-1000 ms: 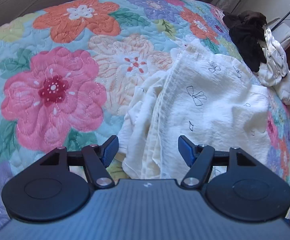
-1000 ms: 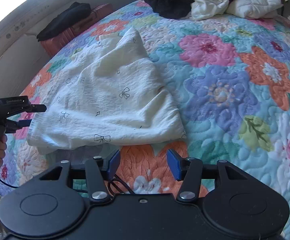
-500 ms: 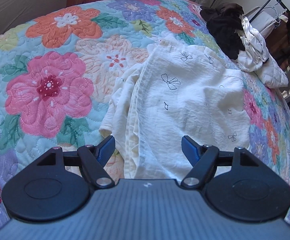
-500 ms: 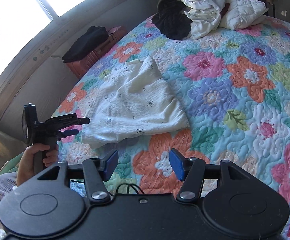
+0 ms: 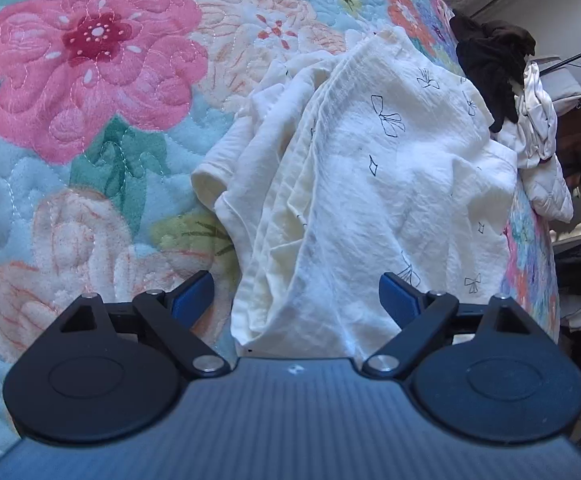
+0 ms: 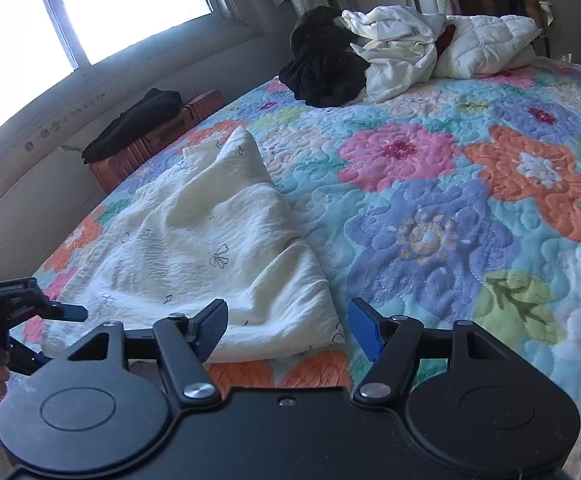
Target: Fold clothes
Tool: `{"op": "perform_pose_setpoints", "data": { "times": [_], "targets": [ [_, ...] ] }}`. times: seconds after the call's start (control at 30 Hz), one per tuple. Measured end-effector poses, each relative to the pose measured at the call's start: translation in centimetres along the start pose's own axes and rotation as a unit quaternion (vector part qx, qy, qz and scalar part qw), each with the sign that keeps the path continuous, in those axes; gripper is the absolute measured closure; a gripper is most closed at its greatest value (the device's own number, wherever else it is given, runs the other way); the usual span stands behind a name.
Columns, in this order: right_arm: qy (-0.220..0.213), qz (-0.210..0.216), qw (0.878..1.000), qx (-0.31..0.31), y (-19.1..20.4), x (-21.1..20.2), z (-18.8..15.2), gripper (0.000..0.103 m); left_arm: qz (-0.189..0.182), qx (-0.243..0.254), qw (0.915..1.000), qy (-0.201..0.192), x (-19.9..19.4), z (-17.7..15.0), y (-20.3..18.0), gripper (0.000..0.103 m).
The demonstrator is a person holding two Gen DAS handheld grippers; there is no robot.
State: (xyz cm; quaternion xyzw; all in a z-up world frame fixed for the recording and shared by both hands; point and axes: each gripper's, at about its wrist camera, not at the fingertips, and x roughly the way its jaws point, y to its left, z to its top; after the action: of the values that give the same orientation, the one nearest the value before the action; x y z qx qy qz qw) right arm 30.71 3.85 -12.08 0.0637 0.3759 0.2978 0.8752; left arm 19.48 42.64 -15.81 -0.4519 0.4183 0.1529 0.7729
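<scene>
While both grippers gape wide and empty, the cream bow-printed cotton garment (image 5: 370,184) lies lengthwise ahead — nearest the left gripper (image 5: 296,294), the right gripper (image 6: 286,328) just beside its corner.

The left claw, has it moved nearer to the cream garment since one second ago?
Yes. The left claw has come closer: the cream garment now fills more of its view.

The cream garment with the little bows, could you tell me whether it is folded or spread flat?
Partly folded: the cream garment lies doubled on the quilt, several layered edges stacked along one side, surface wrinkled. Neither open gripper holds it.
</scene>
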Motion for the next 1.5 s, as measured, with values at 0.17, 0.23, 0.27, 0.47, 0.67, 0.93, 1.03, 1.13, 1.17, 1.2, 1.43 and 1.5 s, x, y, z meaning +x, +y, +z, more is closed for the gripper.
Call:
{"op": "perform_pose_setpoints", "data": {
  "times": [0.17, 0.23, 0.27, 0.47, 0.67, 0.93, 1.03, 1.13, 1.17, 1.2, 1.43, 1.5],
  "targets": [
    [-0.005, 0.007, 1.0, 0.025, -1.2, 2.9, -0.6, 0.03, -0.016, 0.02, 0.9997, 0.001, 0.0, -0.4, -0.8, 0.07],
    [0.005, 0.049, 0.998, 0.026, -1.0, 3.5, -0.7, 0.059, -0.018, 0.038, 0.9991, -0.004, 0.3, -0.4, -1.5, 0.091],
    [0.02, 0.077, 0.996, 0.03, -0.6, 3.8, -0.9, 0.083, -0.009, 0.049, 0.9987, -0.009, 0.3, -0.5, -1.8, 0.092],
    [-0.02, 0.106, 0.993, 0.04, 0.5, 1.4, -0.4, 0.094, 0.009, 0.037, 0.9992, -0.011, 0.3, -0.7, -2.2, 0.085],
    [-0.029, 0.1, 0.994, 0.041, 1.5, 0.9, 0.0, 0.095, 0.002, 0.063, 0.9967, -0.052, -0.1, -0.3, -3.4, 0.097],
    [-0.18, 0.146, 0.971, 0.051, 2.6, -7.3, 7.4, 0.095, -0.059, 0.195, 0.9547, -0.217, -9.7, -0.2, -13.0, 0.097],
    [-0.207, 0.183, 0.959, 0.069, 1.9, -12.9, 7.3, 0.095, -0.102, 0.21, 0.9441, -0.233, -14.1, -2.3, -14.0, 0.097],
    [-0.218, 0.198, 0.952, 0.083, 1.1, -18.3, 6.3, 0.095, -0.145, 0.209, 0.9439, -0.21, -17.1, -4.6, -14.1, 0.097],
    [-0.217, 0.197, 0.952, 0.084, 1.1, -19.6, 5.9, 0.095, -0.151, 0.21, 0.9444, -0.203, -17.6, -5.1, -14.1, 0.097],
    [-0.215, 0.196, 0.953, 0.085, 1.1, -20.7, 5.3, 0.095, -0.154, 0.213, 0.9449, -0.196, -18.0, -5.7, -14.2, 0.097],
    [-0.126, 0.144, 0.968, 0.164, -1.9, -21.1, 4.1, 0.095, -0.137, 0.223, 0.957, -0.125, -14.4, -6.3, -16.2, 0.097],
    [-0.139, 0.138, 0.966, 0.171, -2.7, -20.3, 4.9, 0.095, -0.14, 0.227, 0.9547, -0.132, -13.5, -5.6, -17.4, 0.097]
  ]
}}
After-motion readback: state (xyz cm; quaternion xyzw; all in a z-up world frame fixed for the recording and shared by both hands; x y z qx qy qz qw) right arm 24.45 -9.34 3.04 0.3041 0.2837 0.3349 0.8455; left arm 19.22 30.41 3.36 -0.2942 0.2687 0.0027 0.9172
